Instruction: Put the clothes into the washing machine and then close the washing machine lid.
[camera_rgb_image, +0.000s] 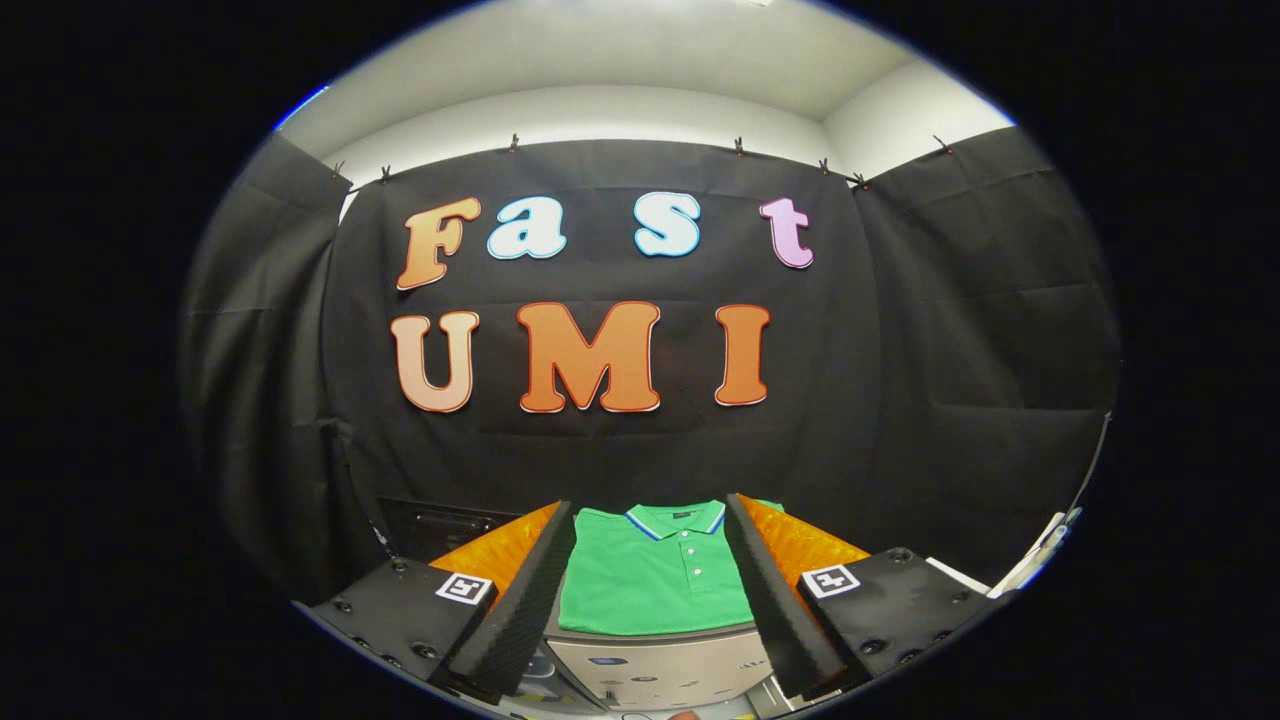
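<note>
A folded green polo shirt (650, 580) with a striped collar lies flat on top of a light grey washing machine (660, 665), whose front panel shows just below the shirt's near edge. My gripper (650, 520) is open, and the shirt lies in the gap between the two fingers (530, 590), a little ahead and below them. Nothing is held. Whether the machine's lid is open or closed is hidden under the shirt.
Black cloth walls close the booth behind and on both sides of the machine. A dark box-like object (440, 525) stands behind the left finger. A white edge (1040, 555) shows at the far right.
</note>
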